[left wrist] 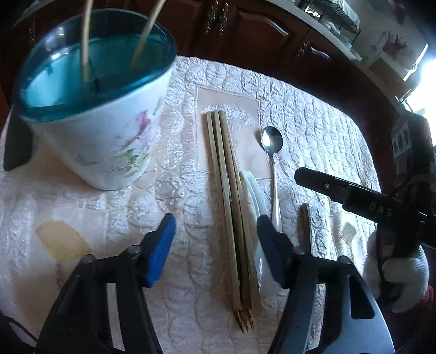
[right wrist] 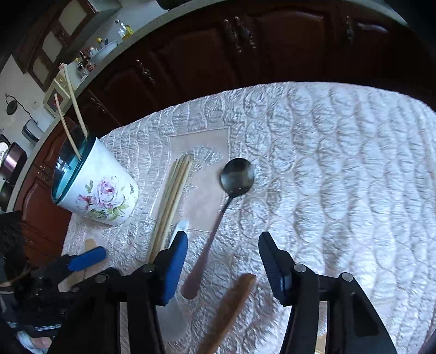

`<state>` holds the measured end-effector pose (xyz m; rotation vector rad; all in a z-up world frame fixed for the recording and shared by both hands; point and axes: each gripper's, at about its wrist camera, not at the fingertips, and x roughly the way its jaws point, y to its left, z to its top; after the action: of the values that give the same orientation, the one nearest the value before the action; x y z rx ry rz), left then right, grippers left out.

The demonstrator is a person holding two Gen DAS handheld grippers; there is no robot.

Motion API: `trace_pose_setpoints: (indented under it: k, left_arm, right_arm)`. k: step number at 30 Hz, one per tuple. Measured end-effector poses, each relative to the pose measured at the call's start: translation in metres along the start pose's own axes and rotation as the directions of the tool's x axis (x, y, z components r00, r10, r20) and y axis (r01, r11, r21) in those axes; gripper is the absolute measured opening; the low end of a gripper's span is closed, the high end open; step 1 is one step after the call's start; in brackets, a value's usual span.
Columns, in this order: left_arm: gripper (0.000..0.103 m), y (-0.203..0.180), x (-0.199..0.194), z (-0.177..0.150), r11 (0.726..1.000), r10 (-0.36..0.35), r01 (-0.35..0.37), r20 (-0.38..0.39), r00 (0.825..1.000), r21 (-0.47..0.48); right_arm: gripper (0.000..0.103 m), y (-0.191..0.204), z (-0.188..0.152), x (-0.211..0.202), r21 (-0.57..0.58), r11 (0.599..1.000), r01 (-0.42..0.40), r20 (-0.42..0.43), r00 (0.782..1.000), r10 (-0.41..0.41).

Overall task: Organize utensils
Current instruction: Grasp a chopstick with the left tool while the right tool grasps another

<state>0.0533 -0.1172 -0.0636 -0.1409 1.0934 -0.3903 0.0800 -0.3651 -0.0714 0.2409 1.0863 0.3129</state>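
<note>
Reaching for the spoon (right wrist: 215,231), your right gripper (right wrist: 222,265) is nearer: fingers spread, handle running lengthwise between them; left gripper (left wrist: 215,246) also gapes, empty.

quilted white tablecloth (right wrist: 327,163) | dark wood cabinets (right wrist: 272,49) | countertop with jars (right wrist: 90,54) | dish rack (left wrist: 332,16)

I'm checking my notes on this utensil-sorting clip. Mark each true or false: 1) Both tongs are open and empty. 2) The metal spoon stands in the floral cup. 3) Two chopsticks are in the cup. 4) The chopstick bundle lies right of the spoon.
1) True: left tongs and right tongs are open, holding nothing.
2) False: the metal spoon lies on the tablecloth.
3) True: two chopsticks stand in the floral cup.
4) False: the chopstick bundle lies left of the spoon.
</note>
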Motion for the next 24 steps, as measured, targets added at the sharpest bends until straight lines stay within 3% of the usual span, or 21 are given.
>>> trace_pose_setpoints:
  k: [6,16,18,20,21,24]
  left_arm:
    - [0.037,-0.003,0.017,0.003,1.0,-0.006,0.007,-0.026,1.0,0.025]
    - [0.034,-0.003,0.034,0.007,1.0,-0.012,0.013,-0.068,0.998,0.004]
    - [0.017,0.0,0.033,0.007,0.999,-0.031,0.031,-0.069,0.997,-0.013]
    - [0.017,0.006,0.031,0.004,0.999,-0.035,0.033,-0.072,0.997,-0.029]
    - [0.012,0.007,0.029,0.003,0.999,-0.04,0.038,-0.071,0.997,-0.034]
    - [0.009,0.013,0.017,-0.005,0.999,-0.043,0.041,-0.076,0.996,-0.029]
  right_arm:
    - [0.053,-0.003,0.004,0.008,-0.004,1.0,0.007,-0.012,1.0,-0.007]
    - [0.053,-0.013,0.006,0.009,0.007,1.0,0.001,-0.013,1.0,-0.001]
    - [0.053,-0.014,0.007,0.009,0.002,1.0,-0.005,-0.008,1.0,0.005]
    - [0.04,-0.014,0.008,0.008,-0.004,1.0,-0.007,-0.003,1.0,0.007]
    - [0.038,-0.012,0.007,0.006,-0.007,1.0,-0.008,-0.002,1.0,0.008]
    - [0.033,-0.01,0.006,0.003,-0.023,1.0,-0.01,0.0,1.0,0.01]
